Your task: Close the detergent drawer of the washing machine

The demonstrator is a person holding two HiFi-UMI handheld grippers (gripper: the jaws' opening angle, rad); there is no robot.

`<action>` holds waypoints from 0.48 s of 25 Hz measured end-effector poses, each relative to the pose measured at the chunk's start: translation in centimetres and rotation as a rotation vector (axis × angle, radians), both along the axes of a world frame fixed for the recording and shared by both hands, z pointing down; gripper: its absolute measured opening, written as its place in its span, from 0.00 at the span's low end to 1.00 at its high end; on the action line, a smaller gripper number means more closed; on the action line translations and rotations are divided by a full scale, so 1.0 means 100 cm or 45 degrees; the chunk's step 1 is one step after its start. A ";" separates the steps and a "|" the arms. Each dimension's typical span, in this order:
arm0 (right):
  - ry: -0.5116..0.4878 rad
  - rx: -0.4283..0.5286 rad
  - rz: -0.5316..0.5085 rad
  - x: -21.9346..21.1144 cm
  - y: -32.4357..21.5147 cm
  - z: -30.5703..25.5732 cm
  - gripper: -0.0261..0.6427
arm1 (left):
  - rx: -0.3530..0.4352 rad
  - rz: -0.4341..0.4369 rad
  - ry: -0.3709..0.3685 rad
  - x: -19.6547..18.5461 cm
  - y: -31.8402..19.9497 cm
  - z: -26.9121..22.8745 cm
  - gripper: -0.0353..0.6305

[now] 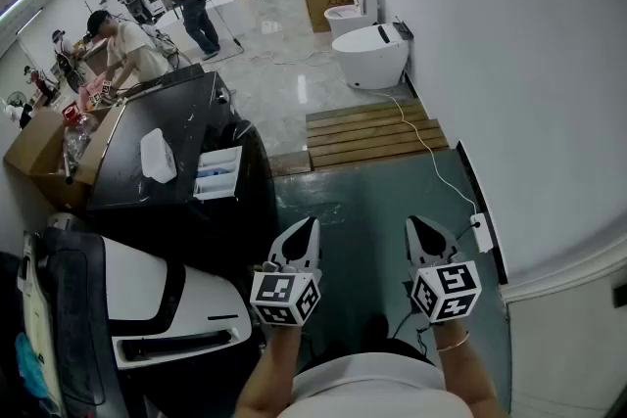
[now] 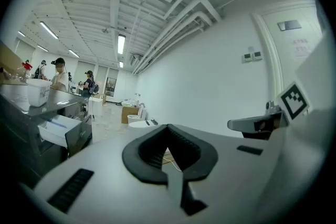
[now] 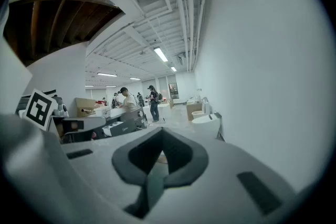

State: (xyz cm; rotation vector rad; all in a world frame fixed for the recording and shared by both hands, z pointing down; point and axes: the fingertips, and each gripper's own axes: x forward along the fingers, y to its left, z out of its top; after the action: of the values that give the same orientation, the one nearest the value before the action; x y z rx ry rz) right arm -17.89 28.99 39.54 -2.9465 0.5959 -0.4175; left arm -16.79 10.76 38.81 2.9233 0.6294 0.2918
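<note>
In the head view the black washing machine [image 1: 167, 113] stands at the left, its white and blue detergent drawer [image 1: 217, 173] pulled out of the front towards the floor space. The left gripper view shows the same drawer [image 2: 60, 129] sticking out at the left. My left gripper [image 1: 308, 224] hangs shut and empty in front of me, a short way right of and nearer than the drawer, not touching it. Beside it, further right, my right gripper [image 1: 417, 223] is also shut and holds nothing. Each gripper view shows closed jaws, left [image 2: 168, 127] and right [image 3: 160, 130].
A white tub [image 1: 157, 155] sits on the washing machine. A second white and black machine [image 1: 147, 299] stands at lower left. Ahead are a wooden platform [image 1: 372, 132] and a white toilet [image 1: 372, 54]. A cable runs to a power strip [image 1: 483, 232] by the right wall. People work at the far left.
</note>
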 end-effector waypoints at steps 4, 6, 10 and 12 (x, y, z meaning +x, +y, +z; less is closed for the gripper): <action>-0.004 0.005 -0.007 0.006 0.005 0.000 0.04 | 0.001 0.001 0.000 0.005 0.008 -0.001 0.04; -0.002 0.003 -0.003 0.009 0.008 0.002 0.04 | 0.010 0.004 0.003 0.008 0.012 0.000 0.04; 0.010 0.019 0.005 0.013 0.016 0.002 0.04 | 0.024 0.004 0.004 0.011 0.021 0.002 0.04; 0.015 0.018 0.005 0.015 0.021 0.002 0.04 | 0.022 -0.004 0.007 0.014 0.025 0.003 0.04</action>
State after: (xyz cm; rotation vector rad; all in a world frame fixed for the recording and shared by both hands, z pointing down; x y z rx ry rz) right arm -16.38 31.07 39.74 -2.9382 0.5920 -0.3945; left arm -15.44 13.23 39.09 2.9425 0.6265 0.2909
